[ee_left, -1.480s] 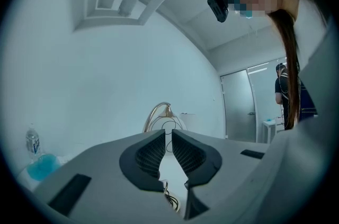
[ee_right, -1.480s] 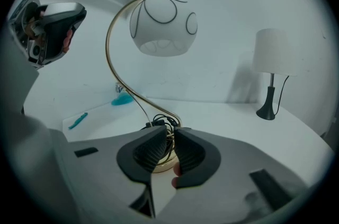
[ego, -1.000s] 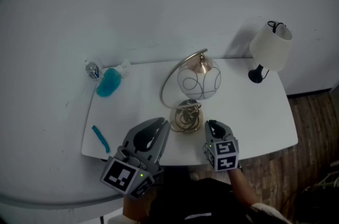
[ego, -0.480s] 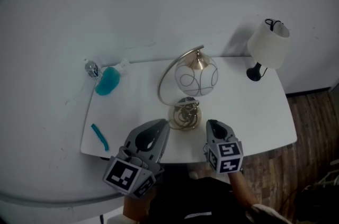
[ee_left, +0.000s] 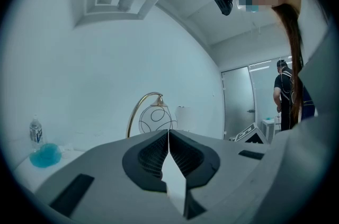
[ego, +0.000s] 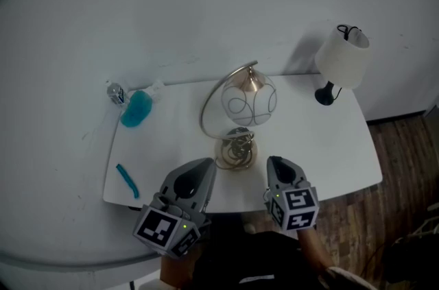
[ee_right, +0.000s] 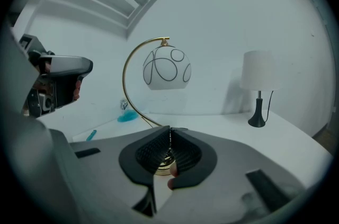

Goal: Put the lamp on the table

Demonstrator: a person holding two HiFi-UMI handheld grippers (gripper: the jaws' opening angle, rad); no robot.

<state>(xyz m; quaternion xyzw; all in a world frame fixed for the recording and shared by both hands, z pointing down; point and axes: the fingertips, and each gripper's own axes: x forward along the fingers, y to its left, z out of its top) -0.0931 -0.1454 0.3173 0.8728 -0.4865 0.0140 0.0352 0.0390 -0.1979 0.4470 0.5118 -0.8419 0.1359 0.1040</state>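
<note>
A lamp with a gold arc stem and a white globe shade (ego: 248,101) stands upright on the white table (ego: 315,148), its coiled gold base (ego: 235,151) near the front middle. My left gripper (ego: 204,165) hovers just left of and nearer than the base, shut and empty. To the base's right my right gripper (ego: 274,162) is shut too, with nothing in it. The left gripper view shows the globe lamp (ee_left: 156,118) beyond closed jaws. In the right gripper view the lamp (ee_right: 166,68) rises straight ahead.
A second lamp with a white shade and black foot (ego: 341,61) stands at the table's back right corner. A blue bottle (ego: 136,108) and a small water bottle (ego: 115,92) sit back left, a teal stick (ego: 127,180) front left. A person (ee_left: 286,96) stands far off.
The view has drifted slightly, so the lamps sit a little further left. Both grippers are a touch lower in frame, slightly further from the lamp's base, and stay shut.
</note>
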